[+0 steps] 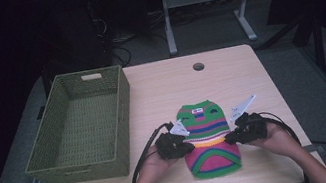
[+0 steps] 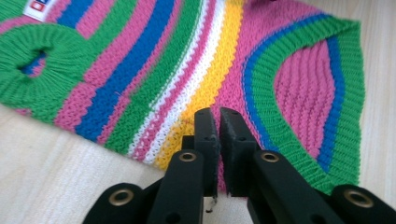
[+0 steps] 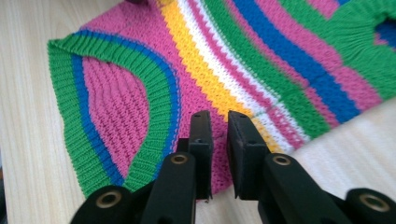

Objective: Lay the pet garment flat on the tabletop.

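Observation:
A knitted sweater [image 1: 206, 134] striped in pink, green, blue, yellow and white lies flat on the wooden table [image 1: 245, 77], its green hem toward the person. My left gripper [image 1: 186, 144] is at the sweater's left edge. In the left gripper view its jaws [image 2: 219, 119] stand almost together with the pink edge of the sweater [image 2: 289, 88] pinched between them. My right gripper [image 1: 231, 138] is at the opposite edge. Its jaws [image 3: 218, 121] are closed on the sweater [image 3: 116, 107] beside the yellow stripe.
A green woven basket [image 1: 124, 103] with nothing in it stands on the table's left part, just left of my left hand. A round cable hole [image 1: 198, 66] sits near the far edge. Bare tabletop lies beyond and right of the sweater.

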The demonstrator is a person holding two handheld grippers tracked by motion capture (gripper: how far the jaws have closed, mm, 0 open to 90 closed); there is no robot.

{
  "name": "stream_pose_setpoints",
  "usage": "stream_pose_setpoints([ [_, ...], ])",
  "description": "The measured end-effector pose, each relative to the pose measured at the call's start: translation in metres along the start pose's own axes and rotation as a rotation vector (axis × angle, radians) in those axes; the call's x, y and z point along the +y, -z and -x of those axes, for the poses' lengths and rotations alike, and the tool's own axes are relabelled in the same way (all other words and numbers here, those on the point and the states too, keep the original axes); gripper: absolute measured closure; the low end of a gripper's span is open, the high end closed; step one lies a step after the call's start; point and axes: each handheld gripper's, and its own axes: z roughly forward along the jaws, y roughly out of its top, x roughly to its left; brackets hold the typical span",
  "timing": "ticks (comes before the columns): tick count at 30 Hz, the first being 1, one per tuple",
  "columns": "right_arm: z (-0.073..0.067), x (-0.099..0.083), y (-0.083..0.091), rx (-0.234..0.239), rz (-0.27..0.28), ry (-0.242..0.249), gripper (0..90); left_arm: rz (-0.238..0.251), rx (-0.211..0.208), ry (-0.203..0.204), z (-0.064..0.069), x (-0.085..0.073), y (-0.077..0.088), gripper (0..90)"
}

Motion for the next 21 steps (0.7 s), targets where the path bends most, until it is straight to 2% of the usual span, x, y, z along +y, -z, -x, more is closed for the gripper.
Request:
stream_pose_setpoints([
  [1, 0.000, 0.000, -0.002, 0.003, -0.006, -0.001, 81.2, 0.000, 0.000, 0.000, 0.000, 0.000, 0.000, 86.1],
  [3, -0.001, -0.001, -0.006, 0.009, -0.016, 0.004, 81.4, -0.044, 0.012, -0.026, -0.001, 0.000, -0.005, 86.1],
  [6, -0.001, -0.001, -0.010, 0.009, -0.018, 0.001, 81.3, -0.032, 0.011, -0.008, -0.001, 0.000, -0.006, 86.1],
  [8, -0.001, 0.000, -0.012, 0.007, -0.015, 0.004, 81.2, -0.040, 0.017, -0.011, -0.004, 0.000, -0.006, 85.9],
  [10, 0.000, 0.001, -0.013, 0.007, -0.010, -0.005, 80.8, -0.032, 0.037, 0.007, -0.008, 0.000, -0.006, 85.0],
  [13, 0.001, 0.003, -0.014, -0.001, -0.005, -0.012, 79.7, -0.039, 0.044, 0.007, -0.012, 0.000, -0.005, 84.3],
  [14, 0.002, 0.003, -0.015, -0.004, -0.002, -0.012, 79.1, -0.025, 0.054, 0.030, -0.014, -0.001, -0.005, 84.1],
  [16, 0.003, 0.005, -0.016, -0.004, 0.005, -0.021, 78.4, -0.014, 0.059, 0.049, -0.017, -0.002, -0.005, 83.1],
  [21, 0.007, 0.006, -0.018, -0.013, 0.017, -0.034, 77.6, 0.000, 0.069, 0.069, -0.023, -0.003, -0.004, 82.1],
])
